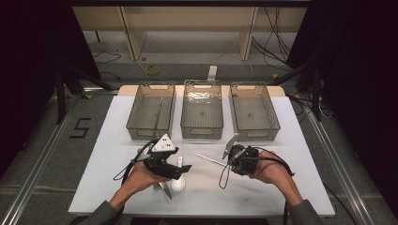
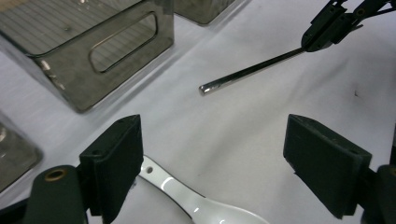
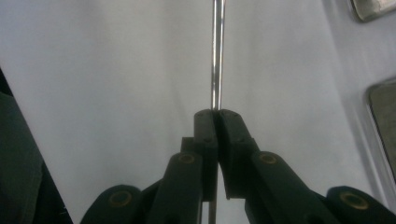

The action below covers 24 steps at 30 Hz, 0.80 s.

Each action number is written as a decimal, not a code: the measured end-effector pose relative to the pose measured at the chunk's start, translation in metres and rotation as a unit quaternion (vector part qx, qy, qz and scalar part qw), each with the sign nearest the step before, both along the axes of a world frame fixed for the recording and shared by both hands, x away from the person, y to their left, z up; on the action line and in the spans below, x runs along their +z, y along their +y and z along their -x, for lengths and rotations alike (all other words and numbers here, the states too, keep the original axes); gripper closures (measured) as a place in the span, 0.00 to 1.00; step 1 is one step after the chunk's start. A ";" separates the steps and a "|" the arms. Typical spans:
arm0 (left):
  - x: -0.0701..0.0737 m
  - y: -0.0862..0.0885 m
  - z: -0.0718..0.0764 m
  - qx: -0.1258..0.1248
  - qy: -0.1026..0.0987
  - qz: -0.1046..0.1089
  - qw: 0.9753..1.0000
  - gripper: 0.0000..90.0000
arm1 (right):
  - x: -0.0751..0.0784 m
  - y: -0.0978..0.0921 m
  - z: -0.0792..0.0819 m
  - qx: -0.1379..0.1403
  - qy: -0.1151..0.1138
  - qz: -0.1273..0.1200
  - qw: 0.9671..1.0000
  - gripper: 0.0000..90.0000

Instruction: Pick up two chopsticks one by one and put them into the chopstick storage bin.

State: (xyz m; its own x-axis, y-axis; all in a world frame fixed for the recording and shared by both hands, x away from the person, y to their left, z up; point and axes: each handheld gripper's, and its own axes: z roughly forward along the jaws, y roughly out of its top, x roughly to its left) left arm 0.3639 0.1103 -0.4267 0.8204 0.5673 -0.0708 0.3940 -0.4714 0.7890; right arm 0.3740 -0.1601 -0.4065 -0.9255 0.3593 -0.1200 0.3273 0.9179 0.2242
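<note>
Right gripper (image 3: 215, 116) fingers clenched on a thin metal rod (image 2: 250, 71), left gripper (image 2: 212, 163) released above the white spoon (image 2: 196, 203); the narrow pinch may let the rod swivel.

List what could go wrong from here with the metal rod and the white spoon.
1. The right gripper pinches the thin shiny metal rod near one end, so the long free end could swing or slip out.
2. The left gripper stands open over the glossy white ceramic spoon; its smooth handle might slide from the jaws or be pushed along the white table.
3. The rod's free tip points toward the left gripper, so the two might collide.
</note>
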 end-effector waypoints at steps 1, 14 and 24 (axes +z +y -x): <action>0.000 -0.001 0.000 -0.005 -0.001 -0.004 1.000 0.22 | 0.000 0.001 0.001 0.005 -0.002 -0.001 1.000 0.97; 0.003 -0.025 0.008 -0.082 -0.015 -0.056 0.995 0.27 | 0.000 0.017 0.012 0.058 0.001 0.012 0.998 0.97; -0.001 -0.036 0.016 -0.125 -0.025 -0.105 0.986 0.37 | 0.003 0.025 0.021 0.085 0.001 0.021 0.996 0.97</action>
